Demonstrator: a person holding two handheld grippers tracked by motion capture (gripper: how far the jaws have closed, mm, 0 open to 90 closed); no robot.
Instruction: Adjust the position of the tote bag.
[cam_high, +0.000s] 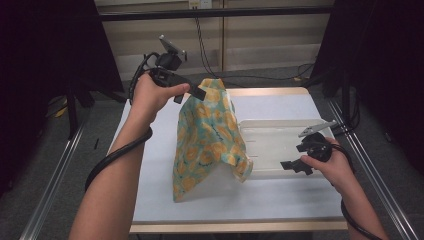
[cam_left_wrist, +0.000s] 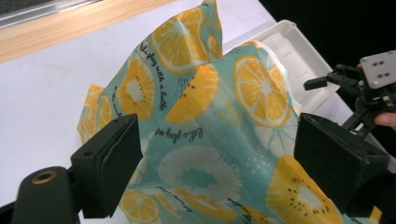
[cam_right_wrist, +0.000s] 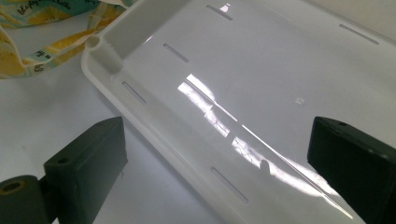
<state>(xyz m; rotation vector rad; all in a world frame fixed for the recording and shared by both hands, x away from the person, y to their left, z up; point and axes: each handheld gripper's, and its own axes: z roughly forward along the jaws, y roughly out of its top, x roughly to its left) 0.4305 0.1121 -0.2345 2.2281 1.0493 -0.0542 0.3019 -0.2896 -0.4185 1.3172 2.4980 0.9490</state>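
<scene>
While the teal cloth printed with orange citrus slices is standing draped in a tall peak near the middle of the white surface, with its lower hem trailing against the near left corner of the shallow white plastic tray, the left gripper is sitting up at that peak. In the high view one jaw tip seems to be touching the topmost fold, yet the left gripper view is showing both black jaws standing wide apart with the cloth lying beyond and between them, neither pad visibly pressing on it, so whether any fabric is actually pinched cannot be told. To do this step well, the person is probably needing to bring the jaws squarely over a single corner or edge of the fabric instead of a bunched fold, close firmly, and lift slowly so the cloth opens out without dragging the tray. The right gripper is hovering low over the near edge of the tray, its jaws spread wide and holding nothing, well placed to steady the tray or catch the loose hem.
</scene>
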